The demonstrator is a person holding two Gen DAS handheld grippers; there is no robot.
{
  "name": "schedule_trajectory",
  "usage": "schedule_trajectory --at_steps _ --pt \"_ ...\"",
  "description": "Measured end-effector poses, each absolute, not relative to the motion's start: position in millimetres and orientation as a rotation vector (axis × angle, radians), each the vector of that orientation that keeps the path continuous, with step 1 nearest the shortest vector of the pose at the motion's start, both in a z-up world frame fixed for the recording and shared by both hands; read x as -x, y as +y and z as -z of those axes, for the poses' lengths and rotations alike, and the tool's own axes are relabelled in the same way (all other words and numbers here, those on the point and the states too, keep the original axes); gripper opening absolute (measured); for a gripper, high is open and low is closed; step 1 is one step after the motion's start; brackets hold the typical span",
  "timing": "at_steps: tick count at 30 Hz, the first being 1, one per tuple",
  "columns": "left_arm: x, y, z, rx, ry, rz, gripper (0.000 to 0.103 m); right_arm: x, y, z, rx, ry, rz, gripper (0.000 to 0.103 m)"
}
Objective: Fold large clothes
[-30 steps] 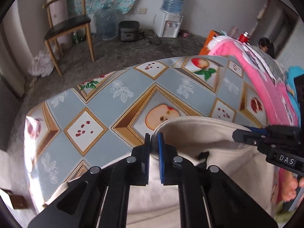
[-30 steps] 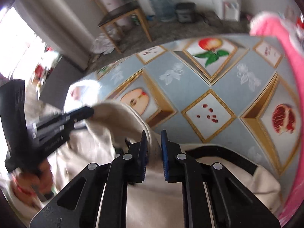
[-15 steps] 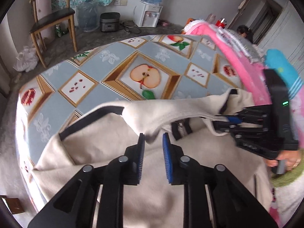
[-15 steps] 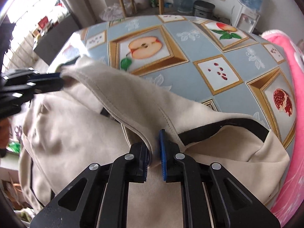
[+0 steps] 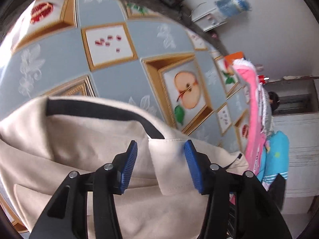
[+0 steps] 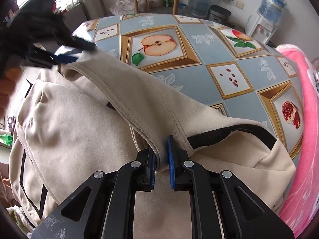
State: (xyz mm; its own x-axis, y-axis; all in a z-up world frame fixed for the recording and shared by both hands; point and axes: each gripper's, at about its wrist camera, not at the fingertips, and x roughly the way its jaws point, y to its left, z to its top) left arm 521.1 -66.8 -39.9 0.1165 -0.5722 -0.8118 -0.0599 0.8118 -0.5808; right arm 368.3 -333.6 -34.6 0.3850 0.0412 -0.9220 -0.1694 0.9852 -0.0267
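Left side first: the left gripper [image 5: 160,160] is opening, blue pads [image 5: 129,165] standing clear of the cloth, a hemmed flap of the beige garment [image 5: 79,139] lying loose between them but not pinched. In the right wrist view that gripper [image 6: 79,50] shows blurred at the far-left end of the folded strip, near the left edge of the table [image 6: 199,63]. The garment lies on the near part of the table, its bulk hanging over the near-left edge, a black-trimmed opening [image 5: 95,109] facing up. Risk here, as I judge it: with the flap let go while the jaws are only part open, the hem may snag on a ribbed pad and be dragged out of line when the hand withdraws; the overhanging weight could also pull the released end off toward the left edge and undo the fold. Centre: the folded strip runs taut from left to right, so slack at one end may let it twist or slump. Right side: the right gripper [image 6: 161,160] is clamped on the hem where strip meets body, cloth pinched between its pads. If it lets go late or pulls, the fold skews toward the right; if it drags, the smooth tablecloth may let the whole garment slide. Pink bedding [image 6: 303,119] lies just beside the right edge, close enough for the garment's right corner [image 6: 283,159] to ride up on it.
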Motion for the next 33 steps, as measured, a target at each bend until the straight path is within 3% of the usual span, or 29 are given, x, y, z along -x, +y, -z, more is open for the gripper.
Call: schedule_trajectory --at_steps 3,5,7,8,12,16,19,24,29,33 --pt "-520.0 -76.8 48.2 0.548 1.438 0.39 0.047 -362.9 -336.7 24.0 0.12 1.144 -0.153 0.011" --pt "-520.1 -81.1 46.1 0.499 1.423 0.394 0.047 -357.4 -345.9 6.4 0.063 1.11 -0.186 0.019" --pt "-520.1 -85.6 44.6 0.448 1.418 0.402 0.047 -351.5 -358.3 -15.9 -0.017 1.053 -0.229 0.038" --pt "-519.3 -87.5 43.2 0.421 1.415 0.407 0.047 -349.2 -365.0 -28.0 -0.062 1.02 -0.259 0.041" --pt "-517.8 -89.1 39.8 0.307 1.399 0.412 0.047 -370.0 -385.2 -56.1 -0.274 0.954 -0.315 0.043" --pt "-514.5 -88.8 38.2 0.247 1.382 0.407 0.047 -419.2 -368.8 -35.1 -0.403 1.043 -0.33 0.019" --pt "-511.9 -86.7 37.1 0.228 1.368 0.409 0.047 -445.8 -347.3 -0.7 -0.439 1.161 -0.328 0.009" --pt "-511.8 -75.7 34.8 0.242 1.36 0.429 0.047 -446.7 -324.2 40.1 -0.381 1.283 -0.328 0.008" --pt "-511.7 -66.3 32.7 0.286 1.373 0.472 0.047 -442.8 -310.8 33.1 -0.278 1.31 -0.316 0.008" --pt "-509.3 -65.9 32.8 0.281 1.374 0.461 0.047 -449.1 -307.2 10.8 -0.298 1.215 -0.334 0.011"
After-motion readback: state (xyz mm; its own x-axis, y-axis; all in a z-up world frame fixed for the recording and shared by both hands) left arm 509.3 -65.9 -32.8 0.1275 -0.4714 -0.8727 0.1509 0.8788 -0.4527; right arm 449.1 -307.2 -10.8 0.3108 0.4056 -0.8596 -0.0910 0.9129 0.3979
